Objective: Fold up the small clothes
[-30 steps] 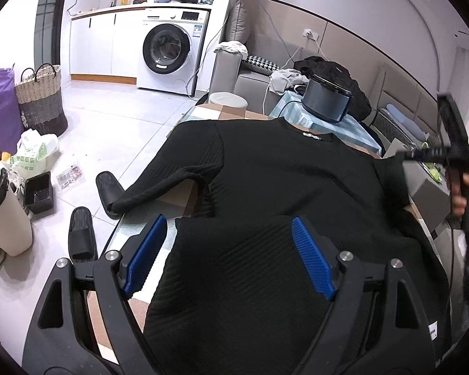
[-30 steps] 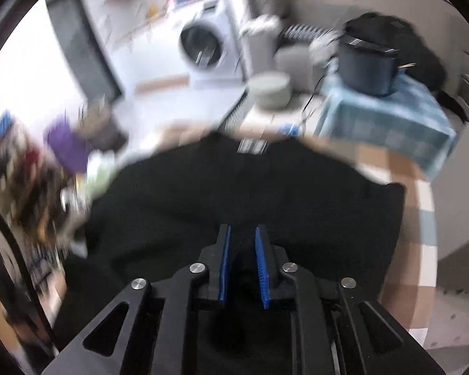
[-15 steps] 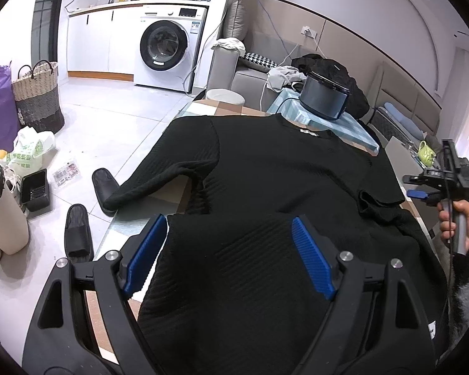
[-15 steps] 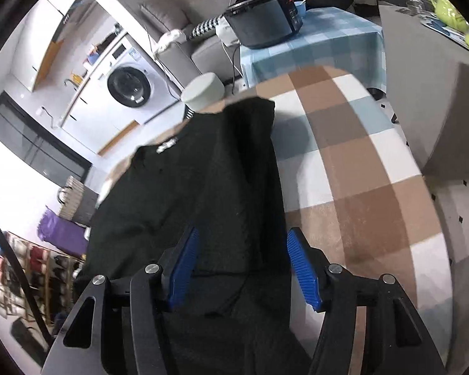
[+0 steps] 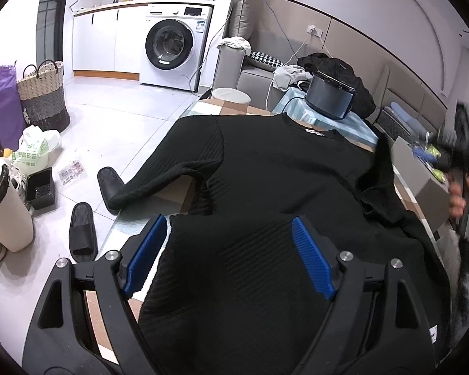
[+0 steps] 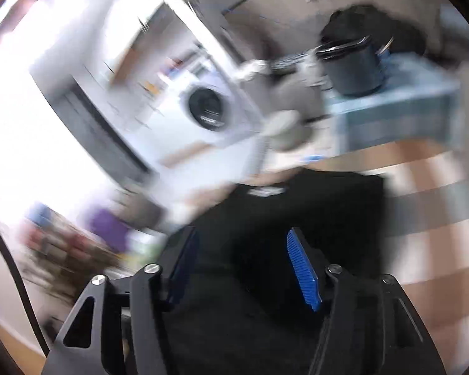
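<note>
A black knit sweater (image 5: 281, 181) lies flat on the checked table (image 5: 172, 193), neck at the far end. Its left sleeve (image 5: 159, 181) spreads out to the table's left edge. The right sleeve (image 5: 381, 187) lies folded in over the body. The hem is doubled up toward me. My left gripper (image 5: 228, 250) stands open just above that doubled hem, pads clear of the cloth. My right gripper (image 6: 244, 265) is open over the sweater (image 6: 297, 212) with nothing held, its view blurred. The left wrist view shows it (image 5: 428, 156) in a hand at the right edge.
A dark rice cooker (image 5: 331, 100) sits on a blue-clothed stand past the table's far end. A grey box (image 5: 416, 172) stands at the right. Two black slippers (image 5: 84, 234) lie on the floor at the left, beside a bin and baskets. A washing machine (image 5: 168, 50) is behind.
My right gripper let go of the right sleeve, opened and pulled back to the right while rolling. The sleeve now rests folded on the body. The left gripper stayed put.
</note>
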`<state>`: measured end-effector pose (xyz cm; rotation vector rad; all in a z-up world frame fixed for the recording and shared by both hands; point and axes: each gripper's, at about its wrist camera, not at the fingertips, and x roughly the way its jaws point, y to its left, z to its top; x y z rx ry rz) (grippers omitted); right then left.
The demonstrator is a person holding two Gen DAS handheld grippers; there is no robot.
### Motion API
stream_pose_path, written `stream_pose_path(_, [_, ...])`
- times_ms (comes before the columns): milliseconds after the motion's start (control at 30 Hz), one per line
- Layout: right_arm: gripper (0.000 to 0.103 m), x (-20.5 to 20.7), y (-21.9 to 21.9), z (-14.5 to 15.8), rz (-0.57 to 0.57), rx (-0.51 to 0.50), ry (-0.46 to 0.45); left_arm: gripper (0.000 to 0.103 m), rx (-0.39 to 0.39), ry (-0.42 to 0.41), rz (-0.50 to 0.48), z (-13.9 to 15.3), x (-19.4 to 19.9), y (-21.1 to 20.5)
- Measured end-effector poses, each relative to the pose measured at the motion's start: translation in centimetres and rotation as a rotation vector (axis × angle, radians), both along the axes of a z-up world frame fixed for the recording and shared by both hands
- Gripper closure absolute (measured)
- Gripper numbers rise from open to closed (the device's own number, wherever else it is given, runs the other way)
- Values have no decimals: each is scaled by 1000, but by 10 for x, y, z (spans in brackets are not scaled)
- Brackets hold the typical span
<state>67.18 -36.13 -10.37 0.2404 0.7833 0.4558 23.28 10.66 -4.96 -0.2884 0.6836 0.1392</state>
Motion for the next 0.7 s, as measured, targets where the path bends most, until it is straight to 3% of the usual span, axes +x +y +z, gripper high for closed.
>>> stream_pose_path(67, [43, -10, -4, -18, -53, -192, 73, 22, -9, 1, -7, -1, 0, 0])
stream_pose_path(133, [43, -23, -9, -42, -62, -308, 151, 22, -9, 3, -16, -1, -1, -1])
stream_pose_path(200, [43, -42, -12, -67, -31, -384, 208, 22, -8, 3, -25, -1, -1, -3])
stream_pose_path(333, [44, -58, -8, -93, -17, -486, 219, 22, -7, -3, -37, 1, -4, -6])
stream_pose_path(433, [73, -57, -5, -98, -37, -539, 181, 22, 5, -8, -39, 4, -7, -9])
stream_pose_path(467, [88, -57, -5, -96, -38, -522, 180, 22, 9, -10, -38, 5, -9, -9])
stream_pose_path(500, [95, -60, -7, -94, -31, -487, 173, 22, 13, -12, -35, 6, -11, -9])
stream_pose_path(600, [95, -75, -30, -74, -126, -327, 81, 22, 16, -8, -17, 7, -15, -5])
stream_pose_path(667, [95, -80, -60, -74, -255, -241, 110, 22, 10, -4, -7, 6, -17, -1])
stream_pose_path(700, [95, -83, -83, -80, -334, -189, 167, 22, 7, -2, -3, 6, -17, 1])
